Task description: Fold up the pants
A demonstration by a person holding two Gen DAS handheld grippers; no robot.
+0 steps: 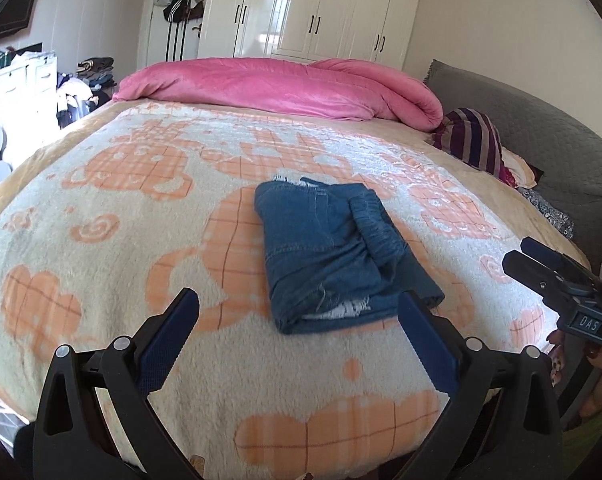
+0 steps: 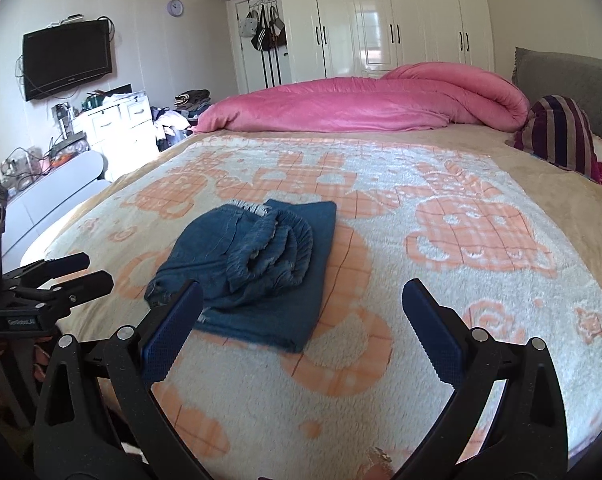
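Blue denim pants [image 1: 333, 256], folded into compact rectangle, elastic waistband on top, frayed hems showing, flat at frame centre.

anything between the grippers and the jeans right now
Nothing visible. Only bare blanket lies between the open left gripper and the folded jeans, and the same for the open right gripper.

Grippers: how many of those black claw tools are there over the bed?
2. The left gripper hangs open at the near edge of the bed, before the folded jeans. The right gripper hangs open beside it. Neither touches the jeans.
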